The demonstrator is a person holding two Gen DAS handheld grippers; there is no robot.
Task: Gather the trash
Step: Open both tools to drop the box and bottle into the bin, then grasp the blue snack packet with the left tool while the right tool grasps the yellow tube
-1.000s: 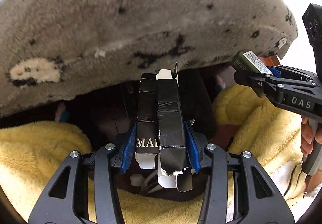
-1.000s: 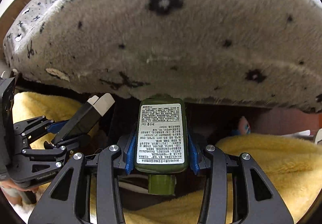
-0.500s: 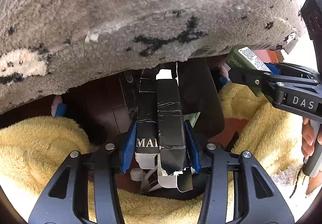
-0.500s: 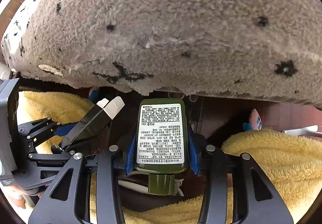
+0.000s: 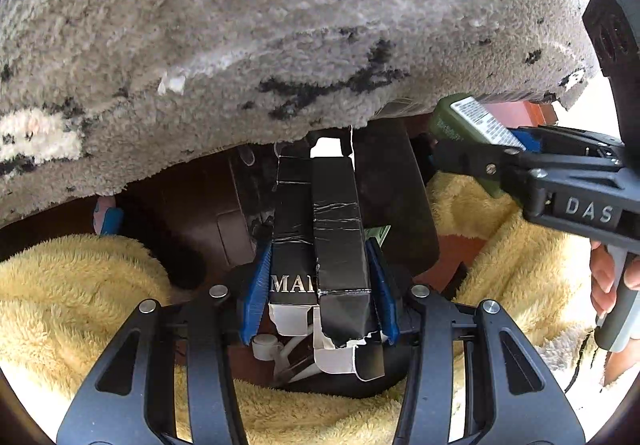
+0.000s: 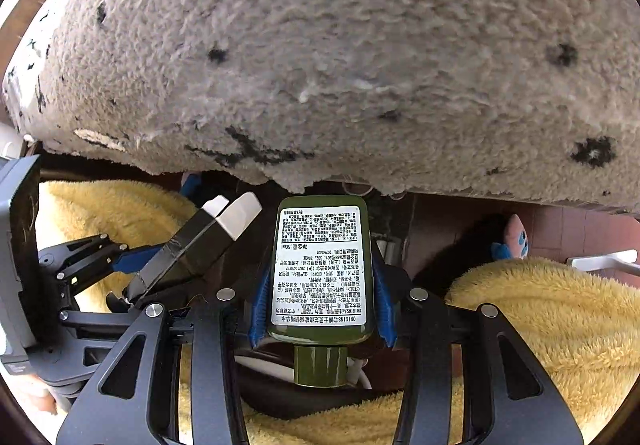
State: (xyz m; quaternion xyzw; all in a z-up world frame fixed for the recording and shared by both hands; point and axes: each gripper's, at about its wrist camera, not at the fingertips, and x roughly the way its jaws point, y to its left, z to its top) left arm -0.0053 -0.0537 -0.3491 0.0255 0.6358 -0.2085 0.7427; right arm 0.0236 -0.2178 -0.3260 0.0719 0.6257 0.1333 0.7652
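Note:
My left gripper (image 5: 318, 293) is shut on a long black carton (image 5: 320, 229) with torn white flaps and the letters "MA" on it. My right gripper (image 6: 322, 305) is shut on a dark green bottle (image 6: 322, 265) with a white printed label, cap toward the camera. Each gripper shows in the other's view: the right gripper with the bottle (image 5: 472, 125) at the left wrist view's right, the left gripper with the carton (image 6: 196, 245) at the right wrist view's left. Both hold their items just under the edge of a grey fleece blanket (image 5: 280, 25).
The grey spotted blanket (image 6: 340, 45) hangs overhead and fills the upper half of both views. Yellow plush fabric (image 5: 80, 293) lies on both sides below (image 6: 540, 317). Between them is a dark gap with brown flooring (image 5: 208, 205). A small pink and blue plush toy (image 6: 514, 237) lies at the right.
Both grippers have moved forward and closer to the grey blanket, which now looms larger; the dark gap under its edge shows more. Both keep hold of their items.

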